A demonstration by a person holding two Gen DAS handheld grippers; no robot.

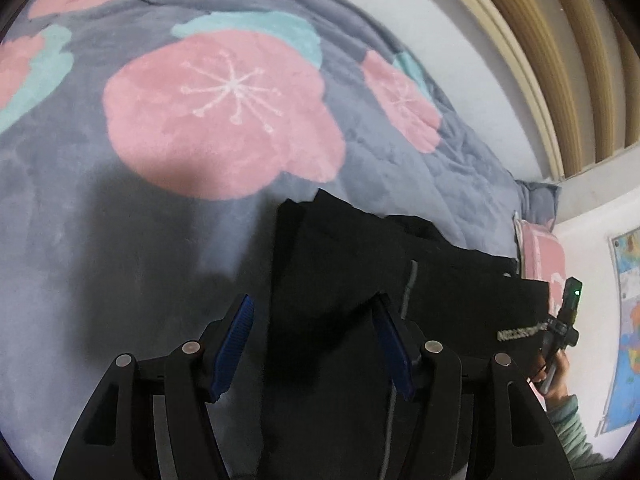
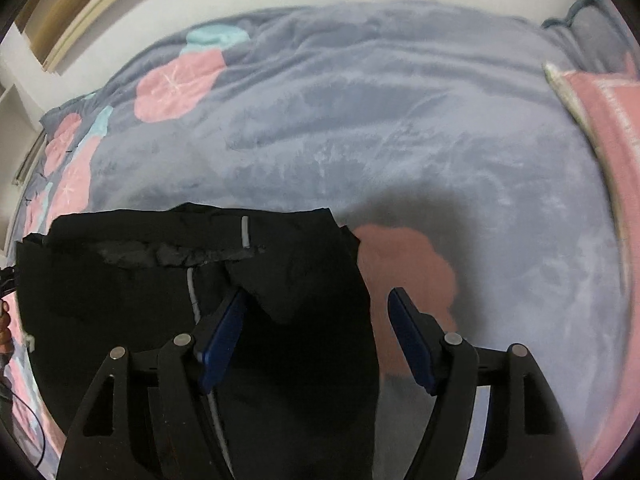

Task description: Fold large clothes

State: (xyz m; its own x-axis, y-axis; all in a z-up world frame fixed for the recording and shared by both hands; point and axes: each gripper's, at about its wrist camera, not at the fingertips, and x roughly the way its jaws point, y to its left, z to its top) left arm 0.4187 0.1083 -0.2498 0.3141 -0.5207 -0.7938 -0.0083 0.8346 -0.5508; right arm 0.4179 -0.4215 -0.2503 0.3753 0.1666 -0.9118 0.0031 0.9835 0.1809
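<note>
Item: black garment (image 2: 160, 292), large, lying on the bed's grey blanket (image 2: 400, 128) with pink flower print. It seems already partly folded, layers stacked, with a pale zipper line (image 2: 194, 292) running down its middle and a small white lettered label (image 1: 520, 333) near one edge.

Location: the garment lies at the near edge of the blanket, between my two grippers. A pink pillow (image 2: 612, 120) sits well apart from the garment, at the blanket's far side.

Left gripper (image 1: 316, 344): jaws wide, nothing held; the garment's left edge lies in the gap between the blue pads (image 1: 236, 340), and whether it touches them I cannot tell.

Right gripper (image 2: 316, 332): jaws wide, nothing held; the garment's right edge falls between the pads, with bare blanket under the outer one.

Handling, as I judge it: soft, limp cloth, fairly light but bulky where layered; it should drape and sag if lifted from one point. Likely slippery enough to slide on the plush blanket. The zipper adds a stiffer ridge.

Grasp: I would pinch each side edge of the garment, taking all layers together, at matching points either side of the zipper.
</note>
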